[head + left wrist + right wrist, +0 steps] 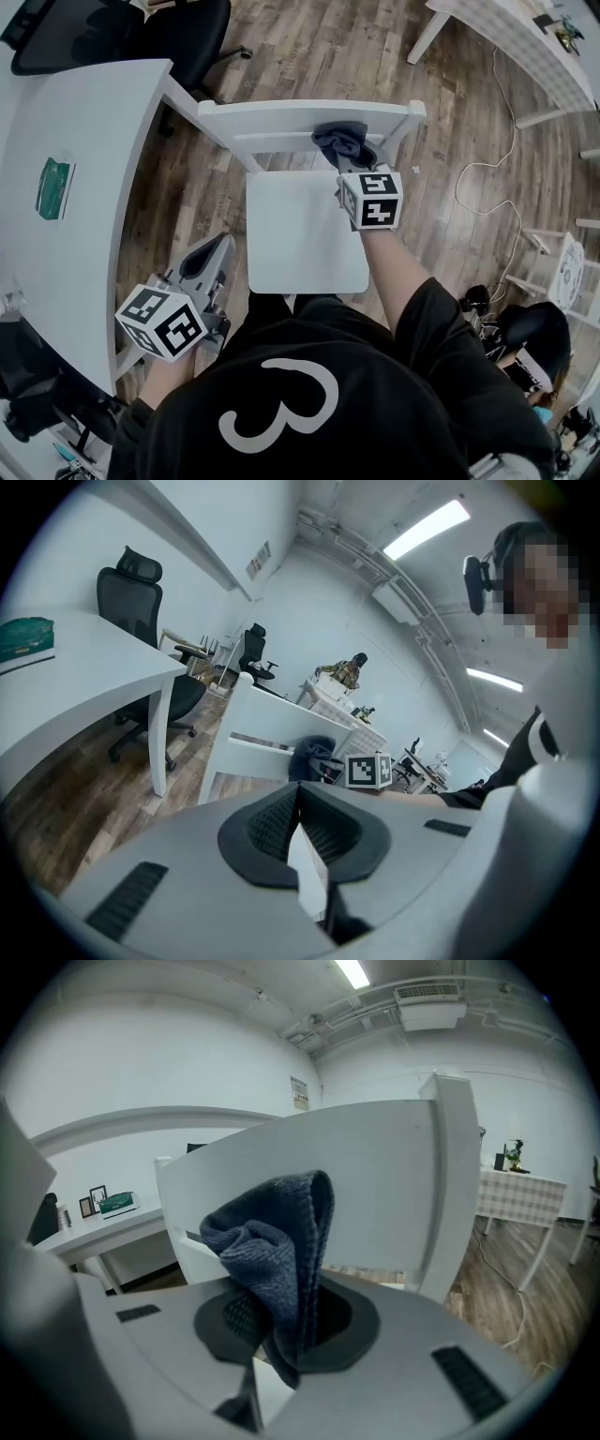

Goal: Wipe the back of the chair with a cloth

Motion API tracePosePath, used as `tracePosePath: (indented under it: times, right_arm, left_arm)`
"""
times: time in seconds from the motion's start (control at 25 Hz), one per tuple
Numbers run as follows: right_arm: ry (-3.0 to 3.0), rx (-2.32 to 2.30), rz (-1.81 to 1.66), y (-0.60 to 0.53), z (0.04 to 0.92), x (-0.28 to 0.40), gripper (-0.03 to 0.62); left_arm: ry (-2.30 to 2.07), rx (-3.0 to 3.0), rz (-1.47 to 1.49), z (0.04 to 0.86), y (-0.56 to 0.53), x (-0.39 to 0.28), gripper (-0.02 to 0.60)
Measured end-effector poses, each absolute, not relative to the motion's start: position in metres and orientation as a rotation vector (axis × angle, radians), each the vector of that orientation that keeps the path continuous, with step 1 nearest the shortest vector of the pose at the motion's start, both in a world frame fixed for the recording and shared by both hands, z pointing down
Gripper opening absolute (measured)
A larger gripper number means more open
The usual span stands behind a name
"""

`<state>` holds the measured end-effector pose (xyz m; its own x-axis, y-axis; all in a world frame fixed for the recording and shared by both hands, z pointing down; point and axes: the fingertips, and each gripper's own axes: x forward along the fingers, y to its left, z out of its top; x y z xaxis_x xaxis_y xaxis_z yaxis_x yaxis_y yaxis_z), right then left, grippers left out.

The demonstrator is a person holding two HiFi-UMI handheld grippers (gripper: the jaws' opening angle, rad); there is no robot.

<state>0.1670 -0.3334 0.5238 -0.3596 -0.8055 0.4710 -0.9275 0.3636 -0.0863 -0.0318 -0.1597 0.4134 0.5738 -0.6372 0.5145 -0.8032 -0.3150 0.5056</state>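
Note:
The white chair faces me, its back rail (281,117) on the far side of the seat (305,234). A dark blue knitted cloth (342,142) is pressed on the right part of that rail, and my right gripper (349,161) is shut on it. In the right gripper view the cloth (281,1251) bunches up out of the right gripper (286,1321), just in front of the chair back (375,1185). My left gripper (220,248) hangs low to the left of the seat. In its own view the left gripper (300,808) is shut on nothing, with the cloth (314,759) ahead.
A white table (75,187) with a green pack (54,186) stands close on the left, its leg next to the chair. A black office chair (141,37) is behind it. Another white table (525,47) is at the far right, with a cable (497,178) on the wooden floor.

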Motion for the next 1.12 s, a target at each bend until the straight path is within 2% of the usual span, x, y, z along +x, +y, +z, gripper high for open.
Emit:
tracePosePath:
  times: [0.48, 1.12]
  right_arm:
    - [-2.267, 1.526, 0.515, -0.331, 0.525, 0.234, 0.052]
    - [-2.361, 1.450, 0.568, -0.298, 0.509, 0.222, 0.052]
  left_arm:
    - [-1.178, 2.045, 0.270, 0.411, -0.144, 0.013, 0.014]
    - [-1.143, 2.000, 0.226, 0.431, -0.128, 0.017, 0.014]
